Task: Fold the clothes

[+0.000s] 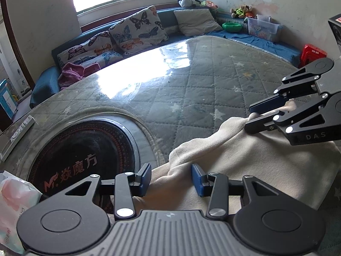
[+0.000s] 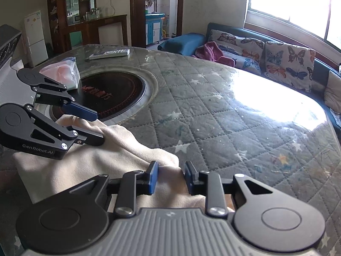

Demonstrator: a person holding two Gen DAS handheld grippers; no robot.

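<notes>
Cream garment (image 1: 255, 162): lay on the quilted worktop (image 1: 191, 98), beneath both units. Left hand-held gripper (image 1: 171, 179): jaws apart, cloth fold between, pads clear. Right hand-held gripper (image 2: 169, 177): jaws narrow, clamped on garment edge.

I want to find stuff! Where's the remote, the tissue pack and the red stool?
remote (image 2: 109, 53), right wrist view, middle of its face.
tissue pack (image 2: 61, 71), right wrist view, its pink-and-white top.
red stool (image 1: 313, 52), left wrist view, its seat top.
</notes>
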